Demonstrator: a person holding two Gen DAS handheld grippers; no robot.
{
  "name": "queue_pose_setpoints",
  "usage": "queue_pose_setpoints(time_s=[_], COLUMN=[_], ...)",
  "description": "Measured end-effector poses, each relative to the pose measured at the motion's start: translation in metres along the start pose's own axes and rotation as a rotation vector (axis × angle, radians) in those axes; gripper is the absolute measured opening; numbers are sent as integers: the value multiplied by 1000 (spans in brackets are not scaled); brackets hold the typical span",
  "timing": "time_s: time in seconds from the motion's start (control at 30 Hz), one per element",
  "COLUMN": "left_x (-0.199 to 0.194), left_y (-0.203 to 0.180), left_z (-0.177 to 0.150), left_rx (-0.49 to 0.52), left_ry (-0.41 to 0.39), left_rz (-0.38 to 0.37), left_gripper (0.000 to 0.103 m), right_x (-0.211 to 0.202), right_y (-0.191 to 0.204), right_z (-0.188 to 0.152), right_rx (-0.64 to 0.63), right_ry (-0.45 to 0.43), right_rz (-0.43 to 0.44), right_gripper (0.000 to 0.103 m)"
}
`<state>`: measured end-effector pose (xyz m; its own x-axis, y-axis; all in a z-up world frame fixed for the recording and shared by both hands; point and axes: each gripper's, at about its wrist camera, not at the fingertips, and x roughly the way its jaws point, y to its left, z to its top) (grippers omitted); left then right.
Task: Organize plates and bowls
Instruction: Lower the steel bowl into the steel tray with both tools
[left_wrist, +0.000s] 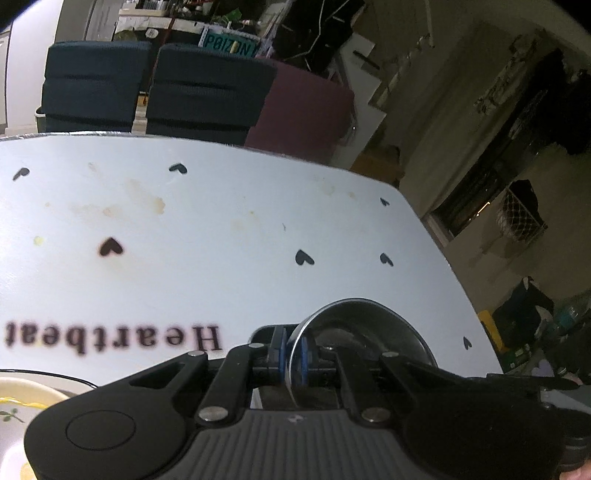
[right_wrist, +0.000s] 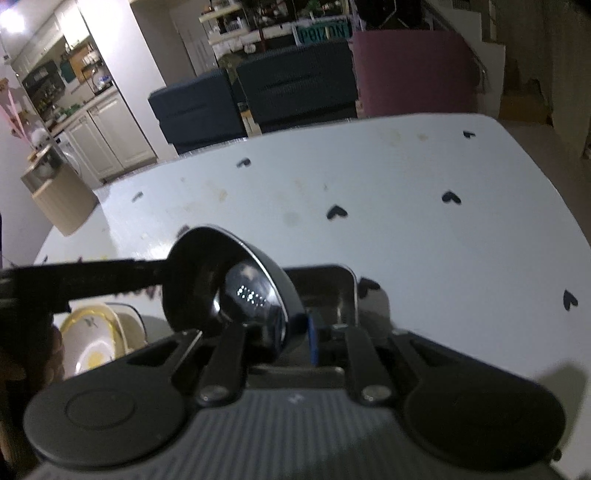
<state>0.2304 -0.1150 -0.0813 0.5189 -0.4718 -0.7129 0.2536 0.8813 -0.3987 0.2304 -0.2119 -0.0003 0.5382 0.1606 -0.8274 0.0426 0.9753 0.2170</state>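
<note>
Left wrist view: a round stainless steel bowl (left_wrist: 364, 328) is pinched by its rim in the narrow jaws of the left gripper (left_wrist: 295, 356) at 6 o'clock, above the white heart-printed counter (left_wrist: 221, 229), likely for stacking. Right gripper (right_wrist: 295, 332) jaws likewise clamp a second shiny steel bowl (right_wrist: 225, 291); cream plates (right_wrist: 96, 343) lie at 8 o'clock.

Counter (right_wrist: 424, 229) — white top, black heart prints, brownish stains, the word "Heartbeat" printed near one edge. Two dark blue chairs (right_wrist: 295, 88) at the far side; a maroon panel (right_wrist: 410, 70) just beside them. Teal sign (right_wrist: 324, 32) reading "POIZON" behind the chairs, among cluttered shelves. Cream kitchen cabinets (right_wrist: 99, 136) to the left in the right wrist view, shelves above them. Beige walls and floor (left_wrist: 517, 236). White mesh basket (left_wrist: 521, 218) on the floor — dark items inside. Dim room, one bright light upper left.
</note>
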Motion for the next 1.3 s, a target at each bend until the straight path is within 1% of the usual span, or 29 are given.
queue_pose_setpoints(time_s=[0.17,0.23,0.37,0.5,0.7,1.13,1.3], left_x=[16,21,26,29,33,44,44], left_y=[-3,-2,0,3,4,11,15], left_z=[-3,-3,-3,-3,-3,-4,-3], left_rx=[12,4,9,14,28,-6,-32], left_ry=[36,55,57,59,57,55,46], left_rz=[0,10,26,33,38,5,-24], left_gripper=[8,8,9,10,10,12,22], right_x=[-2,1,8,16,26,40,44], right_y=[-28,-32,-35,-33,-25,-19,-19], right_z=[-10,-10,-13,-14,-15,-13,-11], right_rx=[34,48,58,60,36,35,33], right_ry=[46,63,92,121,157,189,196], right_rz=[10,11,20,28,9,-22,-28], right_gripper=[18,18,18,18,17,16,16])
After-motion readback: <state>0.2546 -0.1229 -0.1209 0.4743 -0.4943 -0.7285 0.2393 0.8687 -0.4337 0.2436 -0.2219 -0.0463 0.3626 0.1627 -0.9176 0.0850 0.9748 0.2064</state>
